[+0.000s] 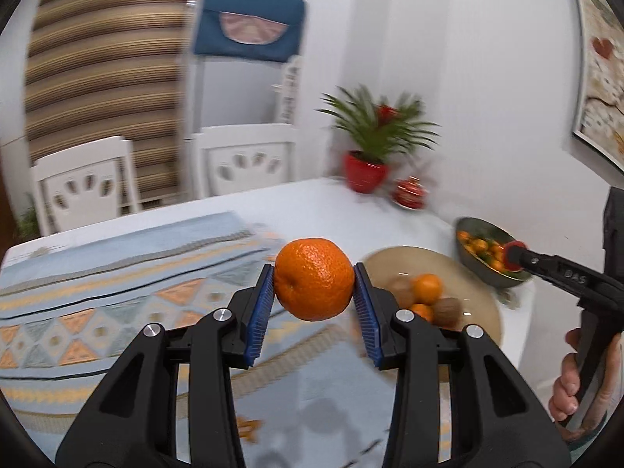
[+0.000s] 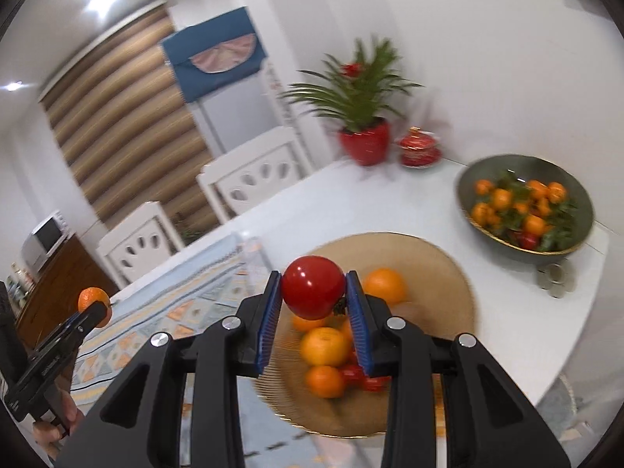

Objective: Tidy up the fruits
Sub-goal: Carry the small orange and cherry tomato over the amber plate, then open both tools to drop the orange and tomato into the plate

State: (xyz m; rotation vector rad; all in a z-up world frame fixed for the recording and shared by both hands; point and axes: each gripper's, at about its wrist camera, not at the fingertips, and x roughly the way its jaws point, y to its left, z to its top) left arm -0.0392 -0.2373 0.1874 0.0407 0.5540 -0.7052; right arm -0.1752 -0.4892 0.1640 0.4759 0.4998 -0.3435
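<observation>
We hold two grippers above a white table, each carrying fruit over or near the wide, shallow tan plate (image 2: 448,273), our landmark. Our left gripper (image 1: 314,279) is closed around a round, dimpled orange mandarin (image 1: 314,279), lifted above the patterned blue cloth (image 1: 117,292) just left of the plate. Our right gripper (image 2: 314,288) clasps a glossy red tomato (image 2: 312,286) directly over the plate, where oranges and small red fruits lie. A dark green bowl (image 2: 577,195) of small oranges sits beyond the plate. We judge the carrying step underway; next, each fruit needs lowering to its dish and a gentle release.
</observation>
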